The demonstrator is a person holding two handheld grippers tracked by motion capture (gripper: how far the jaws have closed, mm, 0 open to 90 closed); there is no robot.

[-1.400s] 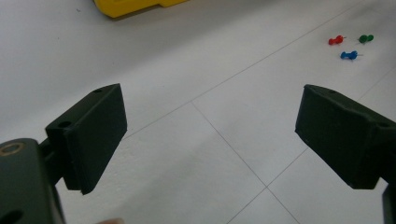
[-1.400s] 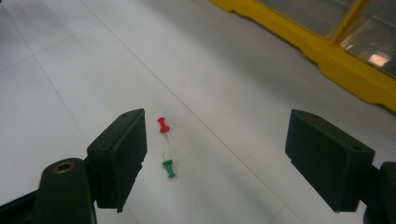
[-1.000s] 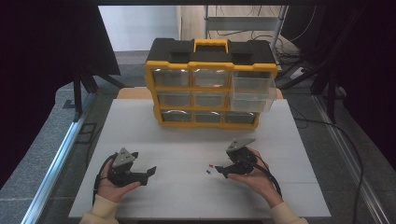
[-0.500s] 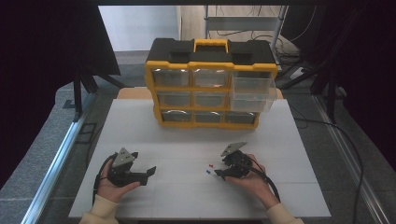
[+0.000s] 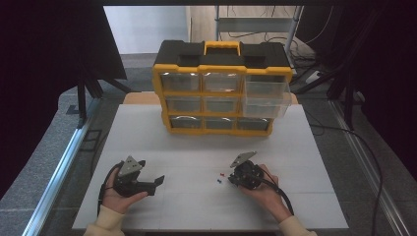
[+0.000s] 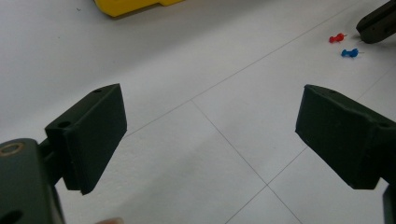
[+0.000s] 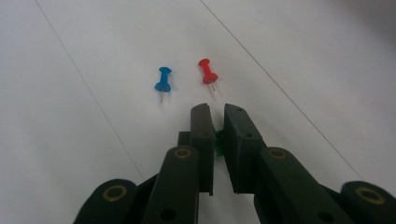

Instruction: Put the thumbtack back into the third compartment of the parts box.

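The right gripper (image 7: 215,114) has its jaws nearly together, with just a thin slot between them, and there's a bit of green wedged in that slot, a green push pin (image 7: 218,140) by the look of it. So I'd say it's gripping that pin, though only a sliver of it shows. The tips sit low over the white table (image 5: 196,142), on the near right part of it.

Just past those tips lie a red push pin (image 7: 207,74) and a blue push pin (image 7: 163,80), loose on the table, near each other but not touching. Both lie on their sides with the metal points aimed back toward the gripper. Small plastic heads, thin needles, fiddly stuff to pinch.

The left gripper (image 6: 210,135) is wide open, nothing between its jaws, resting low over the near left of the table well apart from the pins.

At the far side of the table stands a yellow and black drawer organizer (image 5: 221,88), with its top right clear drawer (image 5: 265,96) pulled out. My guess is the pins go in there. If so, it's early days: one pin in hand, two left on the table, and I can't tell whether anything's in the drawer.
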